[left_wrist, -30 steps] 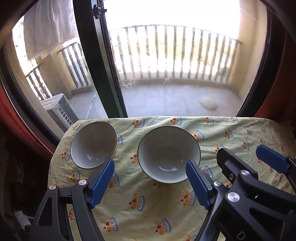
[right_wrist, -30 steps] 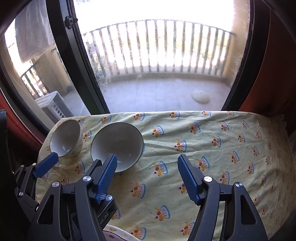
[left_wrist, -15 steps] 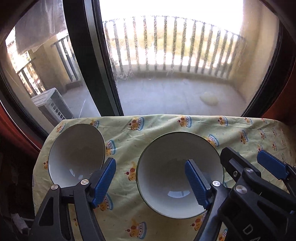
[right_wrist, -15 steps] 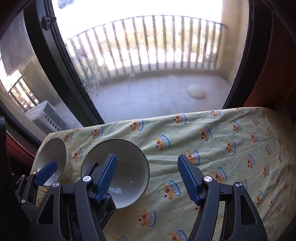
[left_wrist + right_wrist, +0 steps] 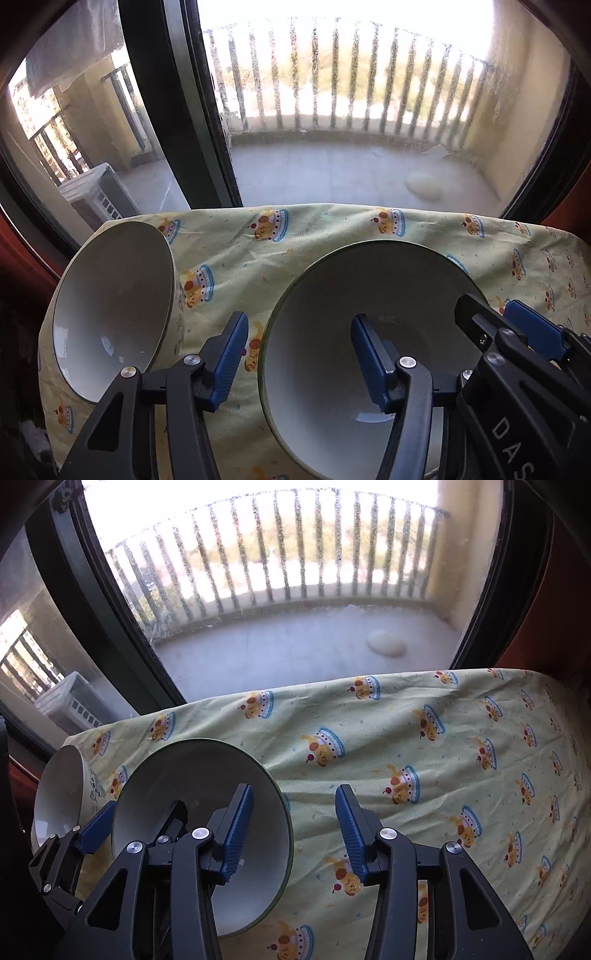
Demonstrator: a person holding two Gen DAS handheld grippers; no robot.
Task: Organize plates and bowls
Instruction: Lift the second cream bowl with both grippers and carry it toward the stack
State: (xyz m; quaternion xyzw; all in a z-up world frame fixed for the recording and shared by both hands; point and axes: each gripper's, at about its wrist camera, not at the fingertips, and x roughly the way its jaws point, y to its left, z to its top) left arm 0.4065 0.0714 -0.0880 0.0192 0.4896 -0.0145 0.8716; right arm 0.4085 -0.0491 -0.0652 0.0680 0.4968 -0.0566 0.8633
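Table by a balcony window, covered in a yellow cartoon-print cloth (image 5: 424, 746). Two white bowls sit at its left end: a smaller one (image 5: 110, 314) at far left, and a green-rimmed bowl (image 5: 369, 350) just beside it to the right.

Left gripper (image 5: 295, 362) straddles the big bowl's left rim, one pad outside, one inside. Its jaws are closing, pads not yet on the wall. Right gripper (image 5: 291, 830) does the same on the right rim, also closing, nothing clamped yet.

My read: a two-sided lift, probably to stack the bowls. Seat both pads low on the wall, close evenly, lift level. Glazed rim is likely slippery, so don't tilt.
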